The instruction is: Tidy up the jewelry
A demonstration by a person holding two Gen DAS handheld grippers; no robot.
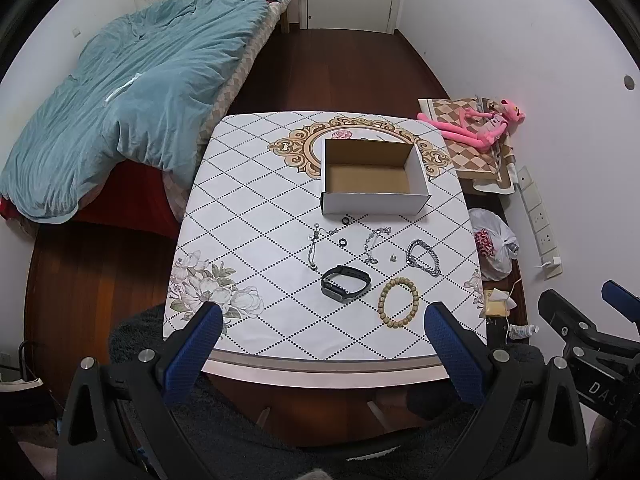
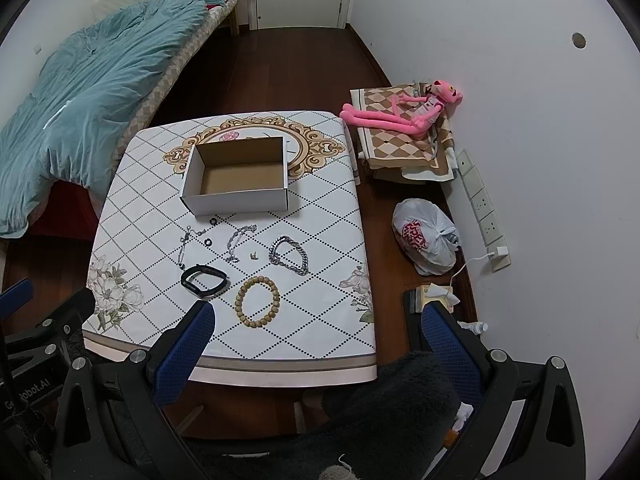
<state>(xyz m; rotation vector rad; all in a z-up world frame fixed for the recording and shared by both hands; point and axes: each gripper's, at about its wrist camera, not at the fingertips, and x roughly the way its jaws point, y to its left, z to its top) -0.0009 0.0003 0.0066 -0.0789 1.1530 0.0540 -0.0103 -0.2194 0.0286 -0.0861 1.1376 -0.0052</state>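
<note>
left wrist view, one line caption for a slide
Open blue jaws above table edge; empty white cardboard box behind scattered jewelry, wooden bead bracelet nearest.

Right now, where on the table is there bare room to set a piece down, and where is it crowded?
Bare: the left side between the cardboard box and the flower print, and the near strip before the table edge. Crowded: the band in front of the box, from the thin chain past the black watch and bead bracelet to the silver chain bracelet.

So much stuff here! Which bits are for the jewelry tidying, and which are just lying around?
For the job: open cardboard box, wooden bead bracelet, chunky silver chain bracelet, black wristband watch, thin silver chains, small black rings.

Just lying about: pink plush toy, white plastic bag, teal quilt.
</note>
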